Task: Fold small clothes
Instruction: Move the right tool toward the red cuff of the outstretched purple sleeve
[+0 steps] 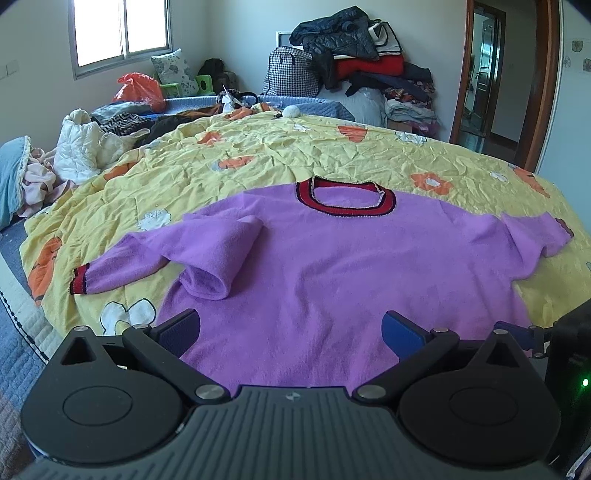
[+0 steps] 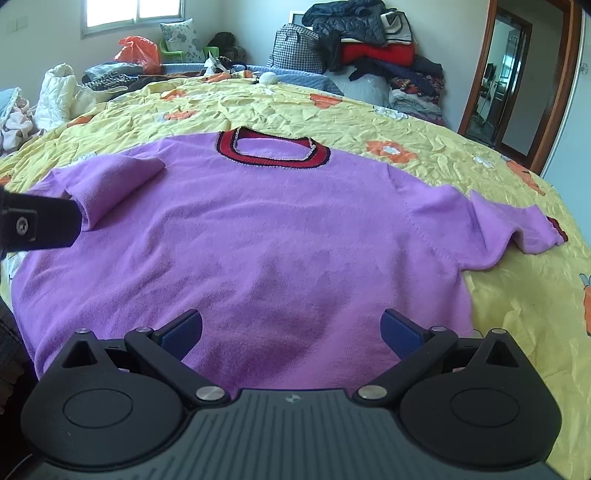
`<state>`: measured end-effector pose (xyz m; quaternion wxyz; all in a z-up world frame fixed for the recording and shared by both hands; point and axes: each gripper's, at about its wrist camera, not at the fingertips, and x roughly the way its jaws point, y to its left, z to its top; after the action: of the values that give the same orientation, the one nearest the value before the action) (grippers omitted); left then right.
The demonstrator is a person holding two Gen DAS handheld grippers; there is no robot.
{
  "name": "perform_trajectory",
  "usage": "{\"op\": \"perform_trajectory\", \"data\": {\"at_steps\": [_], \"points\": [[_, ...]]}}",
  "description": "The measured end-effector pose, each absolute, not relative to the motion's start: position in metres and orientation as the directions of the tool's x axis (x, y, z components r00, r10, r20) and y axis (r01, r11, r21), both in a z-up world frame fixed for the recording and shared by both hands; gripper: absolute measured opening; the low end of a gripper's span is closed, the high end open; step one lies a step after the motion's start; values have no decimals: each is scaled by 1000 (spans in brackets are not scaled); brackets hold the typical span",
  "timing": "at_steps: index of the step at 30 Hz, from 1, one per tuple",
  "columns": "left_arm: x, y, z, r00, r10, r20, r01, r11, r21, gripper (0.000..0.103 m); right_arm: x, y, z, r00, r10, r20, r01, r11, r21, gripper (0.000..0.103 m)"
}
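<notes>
The bed [image 1: 332,147] carries the purple sweater [image 1: 314,266] spread flat, ready for folding. Left hand-held gripper [image 1: 291,332] and right hand-held gripper [image 2: 291,332] hover released, empty, above its hem.

A yellow quilt [image 1: 332,147] with orange and white flowers covers the bed, wrinkled all over. At its far left edge sit a white padded jacket [image 1: 79,146] and a heap of pale pink cloth [image 1: 35,184]. Behind them, under the window [image 1: 120,31], are an orange plastic bag [image 1: 140,88] and a floral cushion [image 1: 175,70]. A houndstooth bag [image 1: 291,72] stands against the back wall beside a tall pile of dark and red clothing [image 1: 365,55]. A wooden door frame [image 1: 535,92] stands at the right.
</notes>
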<state>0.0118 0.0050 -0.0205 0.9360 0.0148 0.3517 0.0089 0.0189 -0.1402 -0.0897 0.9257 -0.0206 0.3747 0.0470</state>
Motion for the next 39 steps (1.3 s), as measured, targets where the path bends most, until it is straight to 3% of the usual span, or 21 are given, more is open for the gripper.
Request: {"op": "perform_trajectory", "data": {"at_steps": [14,17,20,30,35,39], "points": [[19,12,-34,742,54,-668,-21,998,57,103,14,-134,-103,765,36,-643,-132,986,-102,103],[25,12,-39,735,78,-673,-41,997,71,103,26,-148,-111,698,101,-709,-141,990,3,103],[32,13,-41,719,46,-693,-16,999,49,103,32,-164,-112,692,146,-707,-105,989,102,103],[59,17,-43,726,-7,-687,-49,997,-63,103,61,-171,-104,683,96,-724,-88,995,48,103],[72,15,-46,752,50,-657,-116,992,-58,103,72,-179,-115,653,123,-748,-91,992,84,103],[83,12,-49,737,-18,-676,-41,997,-71,103,73,-185,-127,616,165,-770,-108,986,124,103]]}}
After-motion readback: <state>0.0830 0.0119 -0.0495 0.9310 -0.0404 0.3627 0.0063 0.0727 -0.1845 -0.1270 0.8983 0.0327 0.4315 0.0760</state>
